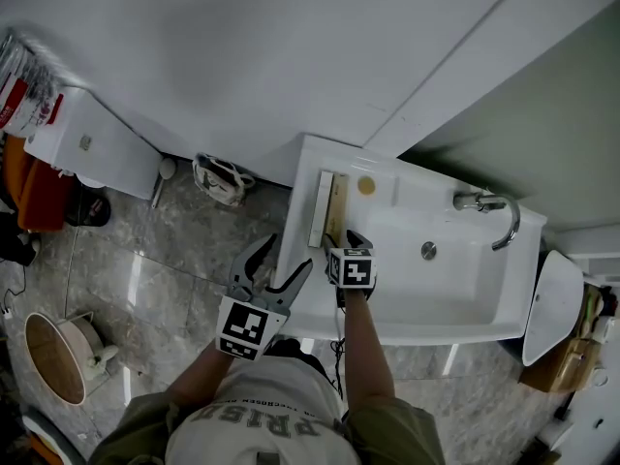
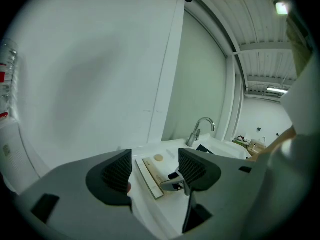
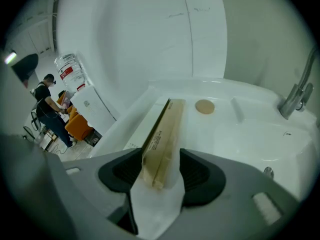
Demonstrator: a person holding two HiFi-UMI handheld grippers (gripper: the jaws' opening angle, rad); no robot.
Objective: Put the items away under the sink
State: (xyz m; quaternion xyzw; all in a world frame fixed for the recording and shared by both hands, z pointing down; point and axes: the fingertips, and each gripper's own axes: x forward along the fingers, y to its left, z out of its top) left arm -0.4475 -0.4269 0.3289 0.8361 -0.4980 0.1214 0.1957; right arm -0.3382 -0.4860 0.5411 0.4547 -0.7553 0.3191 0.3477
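A long tan box (image 1: 327,209) lies along the left ledge of the white sink (image 1: 455,289), with a small round tan disc (image 1: 366,185) just beyond it. My right gripper (image 1: 347,245) is at the box's near end. In the right gripper view the box (image 3: 162,139) runs between the jaws of that gripper (image 3: 160,171), which stand open on either side of it. My left gripper (image 1: 289,255) hangs open and empty left of the sink, over the floor. The left gripper view looks past this gripper (image 2: 155,171) at the box (image 2: 150,176) on the ledge.
The faucet (image 1: 489,211) stands at the sink's far right side. On the floor to the left are a white unit (image 1: 97,143), a small bag (image 1: 221,177) and a round basket (image 1: 56,356). A white bin (image 1: 552,303) sits to the right. A person (image 3: 47,104) stands far off.
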